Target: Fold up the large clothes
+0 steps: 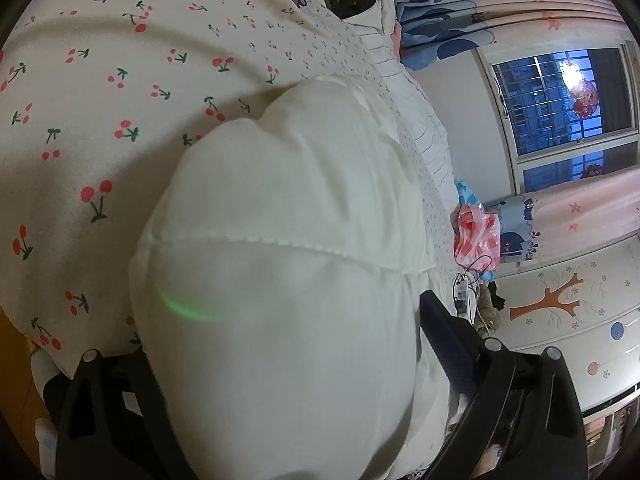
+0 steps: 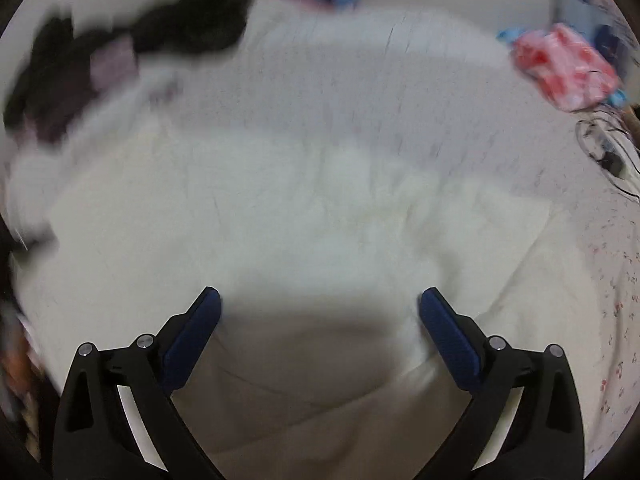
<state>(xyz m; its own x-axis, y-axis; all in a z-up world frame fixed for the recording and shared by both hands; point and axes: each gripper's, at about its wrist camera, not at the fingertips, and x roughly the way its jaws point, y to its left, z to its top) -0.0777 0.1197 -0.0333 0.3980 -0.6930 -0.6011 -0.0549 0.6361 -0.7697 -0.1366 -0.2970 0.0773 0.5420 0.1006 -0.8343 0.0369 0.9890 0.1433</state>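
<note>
A large white garment (image 1: pixel 280 208) bulges up close to the camera in the left wrist view, with a stitched seam across it. It fills the gap between the spread fingers of my left gripper (image 1: pixel 320 312) and hides the left pad; the blue right pad (image 1: pixel 440 320) shows beside it. In the blurred right wrist view the same white garment (image 2: pixel 280 208) lies spread on the bed. My right gripper (image 2: pixel 320 296) hovers open just above its near part, with nothing between the blue pads.
The bed has a cherry-print sheet (image 1: pixel 80 100). Dark clothes (image 2: pixel 168 28) are piled at the far left of the bed. A red and white plastic bag (image 2: pixel 564 68) and a cable with a charger (image 2: pixel 604 152) lie at the far right. A window (image 1: pixel 560 100) and curtains stand beyond.
</note>
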